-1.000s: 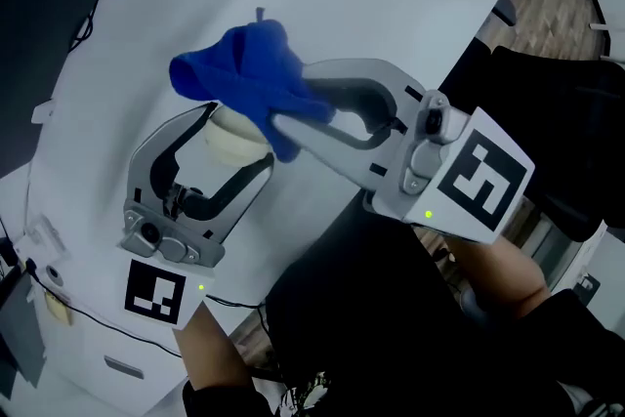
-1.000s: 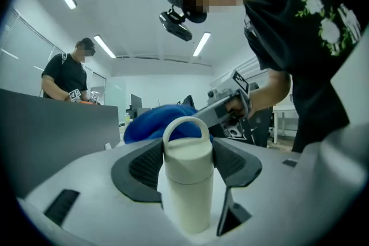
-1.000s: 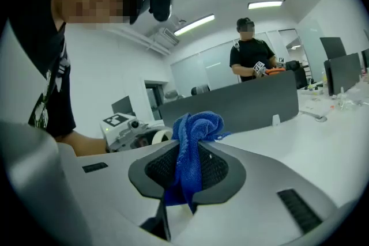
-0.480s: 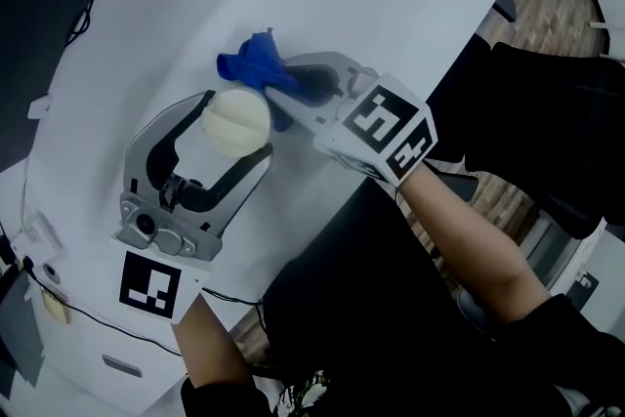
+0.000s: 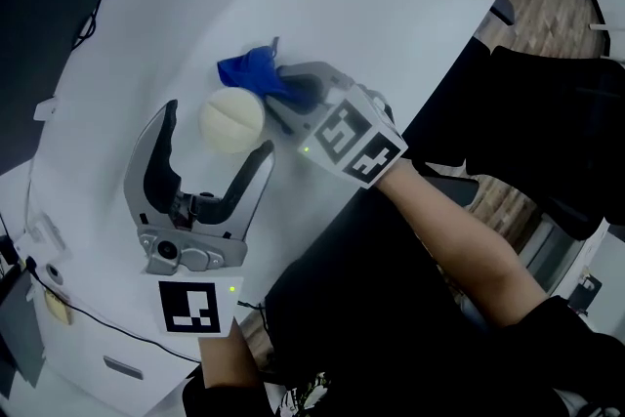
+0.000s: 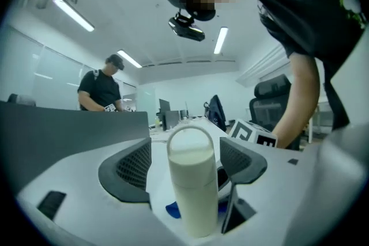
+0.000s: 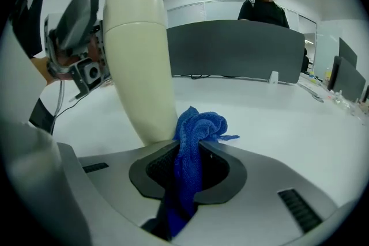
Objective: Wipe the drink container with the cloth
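The cream drink container stands upright on the white table. My left gripper straddles it with its jaws opening. The bottle is between the pads with a gap on each side, so neither presses on it. Just beyond the bottle, my right gripper is shut on the blue cloth. In the right gripper view the cloth bunches out of the shut jaws right beside the bottle, low against its base.
A person stands behind a dark partition across the table. A thin cable runs along the near left table edge. Dark office chairs stand past the table's right edge.
My right gripper came down with the cloth from above the bottle to the table beside it. The left gripper's jaws spread off the bottle and drew back toward me.
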`<state>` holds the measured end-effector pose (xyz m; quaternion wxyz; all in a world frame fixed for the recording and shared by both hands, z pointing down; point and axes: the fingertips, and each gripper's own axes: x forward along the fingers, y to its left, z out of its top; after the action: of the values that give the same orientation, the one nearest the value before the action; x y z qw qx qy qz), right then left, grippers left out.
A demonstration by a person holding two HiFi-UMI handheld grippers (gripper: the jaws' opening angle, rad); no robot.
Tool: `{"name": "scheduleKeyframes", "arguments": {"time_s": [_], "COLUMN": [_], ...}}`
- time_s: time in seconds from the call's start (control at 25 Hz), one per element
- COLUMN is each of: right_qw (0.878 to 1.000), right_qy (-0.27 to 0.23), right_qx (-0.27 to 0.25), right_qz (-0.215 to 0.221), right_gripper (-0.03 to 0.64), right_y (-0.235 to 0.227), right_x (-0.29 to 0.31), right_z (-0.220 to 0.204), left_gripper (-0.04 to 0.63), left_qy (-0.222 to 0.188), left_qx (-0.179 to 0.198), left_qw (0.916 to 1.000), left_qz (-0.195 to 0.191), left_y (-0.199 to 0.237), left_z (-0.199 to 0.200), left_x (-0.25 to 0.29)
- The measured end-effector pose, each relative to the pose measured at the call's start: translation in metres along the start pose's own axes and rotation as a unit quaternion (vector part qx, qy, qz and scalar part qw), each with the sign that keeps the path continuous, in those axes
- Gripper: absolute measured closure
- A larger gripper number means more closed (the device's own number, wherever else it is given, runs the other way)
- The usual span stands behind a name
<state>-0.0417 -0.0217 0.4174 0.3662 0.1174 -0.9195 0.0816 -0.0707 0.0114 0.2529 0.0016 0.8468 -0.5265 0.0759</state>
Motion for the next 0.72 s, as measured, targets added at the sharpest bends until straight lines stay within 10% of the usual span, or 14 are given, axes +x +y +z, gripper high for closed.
{"name": "scheduleKeyframes", "arguments": {"time_s": [0.24, 0.36, 0.56, 0.72], "right_qw": [1.0, 1.0, 0.997, 0.972], "right_qy": [-0.003, -0.006, -0.054, -0.199], "right_qx": [-0.007, -0.014, 0.056, 0.123], "right_qz": [-0.01, -0.017, -0.017, -0.001], "right_gripper": [0.563, 0.563, 0.554, 0.554], "right_y": [0.001, 0.002, -0.003, -0.011], "right_x": [0.0, 0.0, -0.018, -0.082], "right_z": [0.0, 0.0, 0.012, 0.078], "left_gripper": [0.255, 0.268, 0.304, 0.307], "left_qy": [0.044, 0.053, 0.032, 0.013], "left_qx": [-0.03, -0.035, -0.01, 0.012], "left_qw": [0.9862, 0.9825, 0.9991, 0.9893], "left_qz": [0.157, 0.175, 0.027, -0.145], "left_y": [-0.006, 0.0, -0.013, -0.024], "left_z": [-0.016, -0.019, -0.022, -0.022], "left_x": [0.008, 0.01, 0.014, 0.012]}}
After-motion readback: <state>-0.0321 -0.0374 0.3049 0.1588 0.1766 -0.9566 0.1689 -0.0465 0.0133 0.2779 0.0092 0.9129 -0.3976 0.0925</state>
